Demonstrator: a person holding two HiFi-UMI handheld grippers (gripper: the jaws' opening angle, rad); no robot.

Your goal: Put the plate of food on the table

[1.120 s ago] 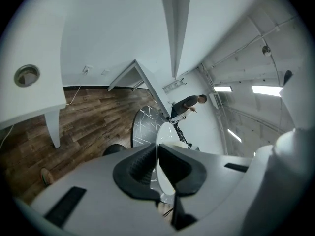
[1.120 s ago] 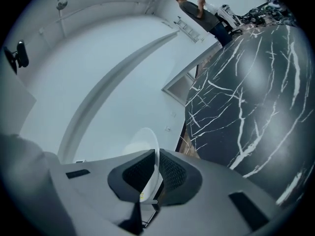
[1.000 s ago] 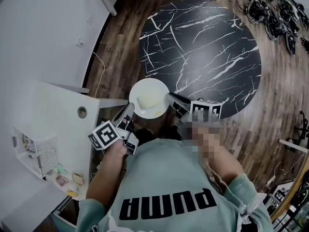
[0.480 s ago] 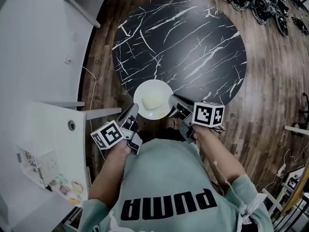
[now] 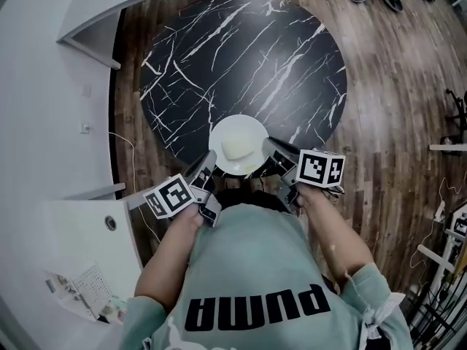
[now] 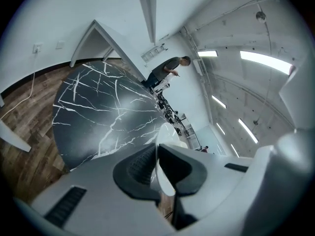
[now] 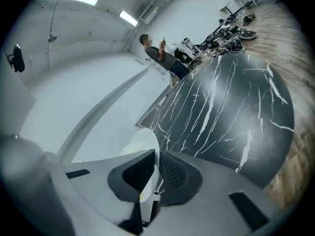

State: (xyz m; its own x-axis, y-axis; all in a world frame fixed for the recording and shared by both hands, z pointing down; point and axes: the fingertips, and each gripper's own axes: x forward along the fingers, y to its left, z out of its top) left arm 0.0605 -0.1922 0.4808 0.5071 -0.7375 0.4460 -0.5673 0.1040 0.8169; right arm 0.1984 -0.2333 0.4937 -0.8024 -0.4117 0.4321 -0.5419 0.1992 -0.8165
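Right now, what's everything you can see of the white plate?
The white plate is round, smooth, ceramic by its look, with a pale mound of food at its centre. It sits roughly level, clamped by the rim on opposite sides: left gripper shut on its left edge, right gripper on its right edge. In the head view it overlaps the near edge of the round black marble-look table; whether it touches the tabletop cannot be told.

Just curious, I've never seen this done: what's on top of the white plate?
On the plate, a pale lump of food sits in the middle; its kind is unclear. The left gripper and right gripper pinch opposite rims, covering those spots.
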